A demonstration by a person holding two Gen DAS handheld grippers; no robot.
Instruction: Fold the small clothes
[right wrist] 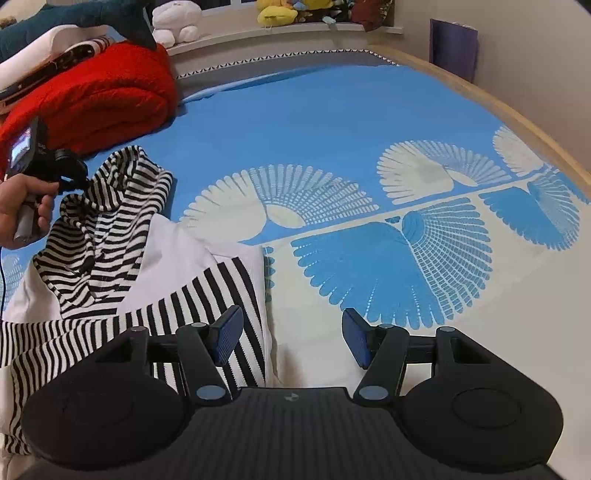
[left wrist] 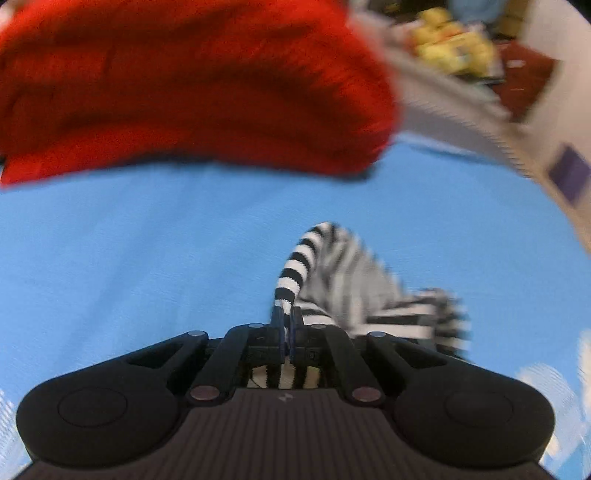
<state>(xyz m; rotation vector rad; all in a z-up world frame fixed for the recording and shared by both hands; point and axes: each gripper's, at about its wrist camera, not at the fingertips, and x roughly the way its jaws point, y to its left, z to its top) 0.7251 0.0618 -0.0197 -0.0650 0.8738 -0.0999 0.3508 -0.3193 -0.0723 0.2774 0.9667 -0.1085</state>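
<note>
Striped garment (right wrist: 110, 236), black and white with white panels, lies crumpled on the bed (right wrist: 332, 110), on the blue spread with its white fan print; taken here as the landmark. Left tool (left wrist: 286, 317): jaws pressed together on a narrow striped end of the garment, the fabric rising from the pads and falling away to the right in a blurred bunch; more stripe shows beneath the tool body. In the right wrist view the same tool (right wrist: 79, 181) sits at the far left edge of the garment, a person's hand (right wrist: 22, 214) wrapped round its grip, the cloth lifted into a peak there. Right tool (right wrist: 291, 338): jaws standing wide apart, nothing between them; its left finger (right wrist: 227, 334) hangs over the near right corner of the garment, above a broad-striped band, and its right finger is over bare bedspread just beside that corner. Contact between pad and cloth cannot be told. Red blanket (right wrist: 96, 96), thick and rolled, lies beyond the garment, well apart from it toward the head of the bed; the left wrist view shows it (left wrist: 192, 85) filling the upper frame, blurred. Soft toys (right wrist: 277, 13), yellow and white, sit on a ledge far behind the garment.
</note>
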